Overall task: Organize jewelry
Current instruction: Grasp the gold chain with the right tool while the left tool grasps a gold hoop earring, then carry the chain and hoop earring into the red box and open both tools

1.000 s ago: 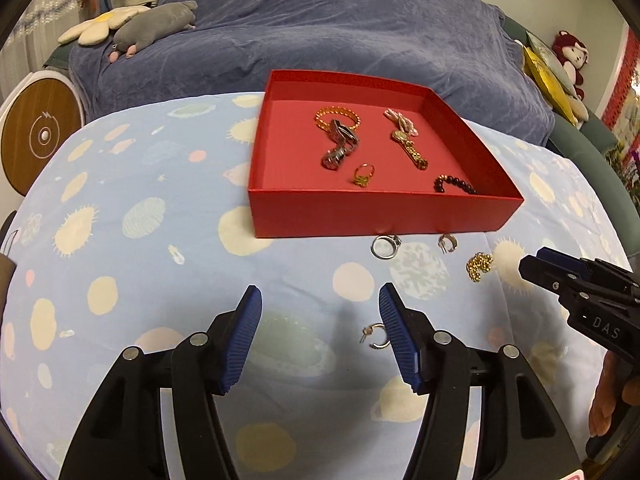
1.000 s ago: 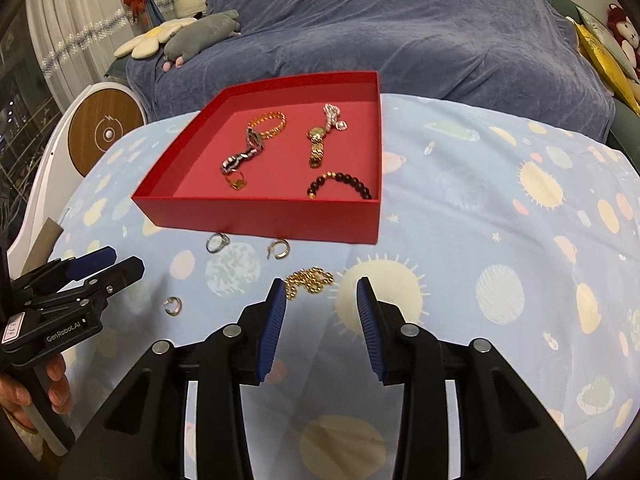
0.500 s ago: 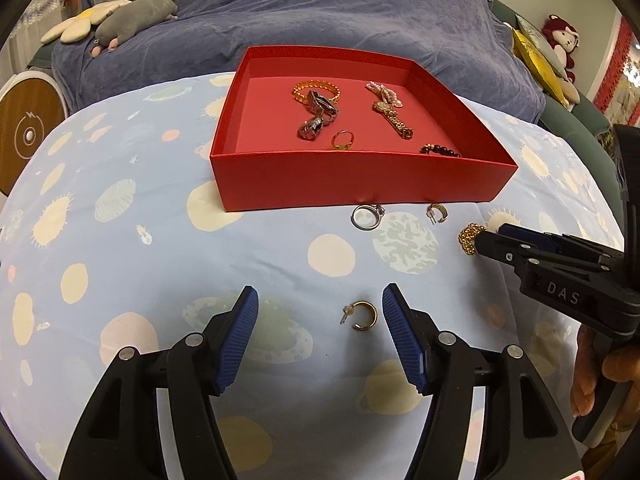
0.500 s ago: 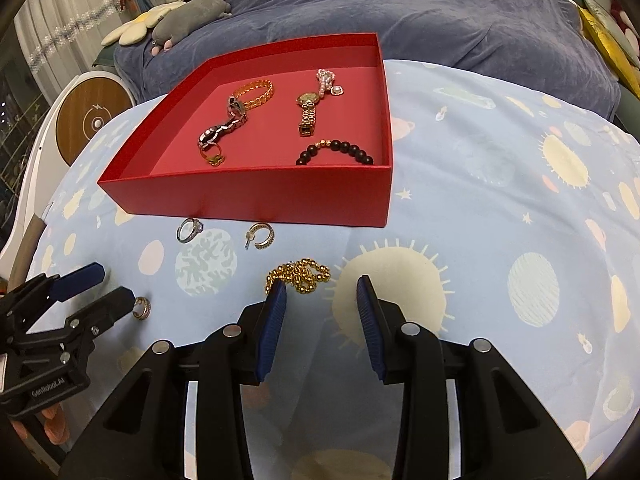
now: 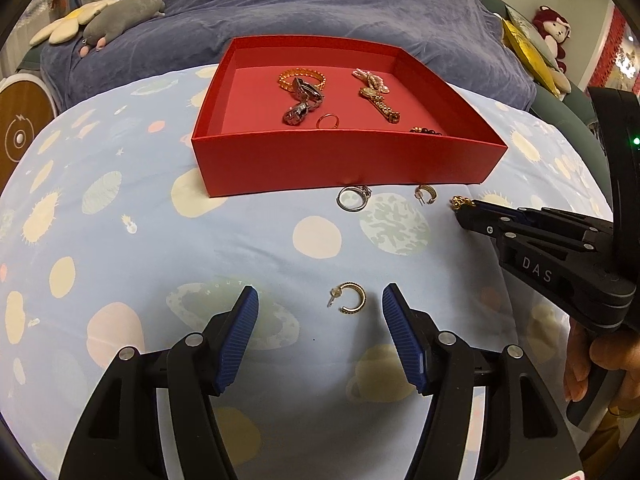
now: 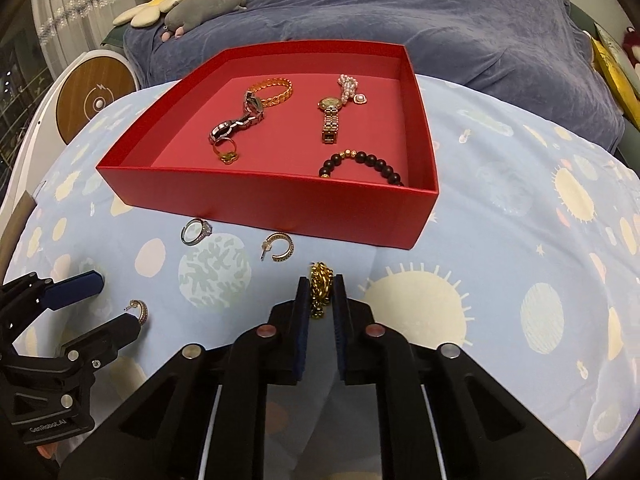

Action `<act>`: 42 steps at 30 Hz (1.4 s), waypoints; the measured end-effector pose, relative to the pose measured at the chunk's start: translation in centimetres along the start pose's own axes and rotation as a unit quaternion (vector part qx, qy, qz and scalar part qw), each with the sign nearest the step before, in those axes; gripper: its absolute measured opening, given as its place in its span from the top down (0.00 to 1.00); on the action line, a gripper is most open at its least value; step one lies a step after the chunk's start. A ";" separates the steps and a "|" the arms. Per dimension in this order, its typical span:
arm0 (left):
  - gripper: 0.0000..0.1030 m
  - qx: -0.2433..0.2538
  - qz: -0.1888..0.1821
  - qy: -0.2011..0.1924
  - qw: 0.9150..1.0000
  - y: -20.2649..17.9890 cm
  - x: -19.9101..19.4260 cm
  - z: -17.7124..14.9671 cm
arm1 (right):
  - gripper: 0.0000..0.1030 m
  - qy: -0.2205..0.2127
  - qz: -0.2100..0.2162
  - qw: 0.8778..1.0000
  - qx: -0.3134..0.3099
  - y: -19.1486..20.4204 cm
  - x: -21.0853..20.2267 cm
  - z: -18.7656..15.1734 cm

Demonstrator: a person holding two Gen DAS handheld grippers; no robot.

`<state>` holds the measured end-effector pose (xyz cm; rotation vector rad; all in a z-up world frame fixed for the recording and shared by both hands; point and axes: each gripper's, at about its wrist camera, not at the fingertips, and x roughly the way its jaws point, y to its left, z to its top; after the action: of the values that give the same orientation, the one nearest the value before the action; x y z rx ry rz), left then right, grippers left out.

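We have our right gripper (image 6: 320, 294) clamped on the gold chain (image 6: 320, 286), its fingers drawn together with only the bunched links between the pads. The chain sits right at the fingertips, part of it poking out at 12 o'clock beyond them, so the hold looks shallow; we judge it could slip if we lift fast. It lies on the patterned cloth (image 6: 500, 240) just short of the red box (image 6: 280, 204), which stands at 12 o'clock from the fingers. That makes sense: the box already holds a gold bracelet (image 6: 272, 90), a silver watch (image 6: 236, 122), a gold watch (image 6: 330, 118), a pearl piece (image 6: 350, 88), a gold ring (image 6: 226, 152) and a dark bead bracelet (image 6: 364, 164), so the loose pieces are being gathered into it one at a time.

Our left gripper (image 5: 320, 312) hangs low over the cloth with its fingers wide apart and nothing between the pads. A gold hoop earring (image 5: 350, 298) lies flat on the cloth between them, nearer the right-hand finger, towards 1 o'clock of the gap's middle. We read this as lining up for the next pick while the right side handles the chain.

Two more pieces wait on the cloth by the box's near wall: a silver ring (image 6: 195, 231) at 10 o'clock from the right fingertips, and a second hoop earring (image 6: 279, 246) at 11 o'clock, closer in.
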<state>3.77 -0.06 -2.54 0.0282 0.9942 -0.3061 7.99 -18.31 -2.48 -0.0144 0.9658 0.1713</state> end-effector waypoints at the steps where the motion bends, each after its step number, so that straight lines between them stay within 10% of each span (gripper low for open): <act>1: 0.40 0.003 -0.001 0.000 1.000 -0.1 0.1 -0.1 | 0.93 0.001 0.000 1.000 0.001 -0.1 -0.1 0.0; 12: 0.46 0.028 0.008 -0.015 0.999 -1.0 0.4 -0.2 | 0.93 -0.003 0.015 1.000 0.017 -1.3 -1.8 -0.5; 22: 0.84 0.045 0.015 -0.028 0.998 -1.5 0.5 -0.3 | 0.93 -0.008 0.030 0.999 0.025 -1.4 -3.2 -0.4; 42: 0.84 0.011 -0.030 -0.052 0.998 -0.6 -2.4 2.1 | 0.93 -0.085 0.053 0.994 0.049 -1.8 -8.2 3.9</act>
<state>4.09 -0.42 0.68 0.0024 0.8899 -0.3708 6.89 -20.84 6.36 0.1405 0.8050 0.2188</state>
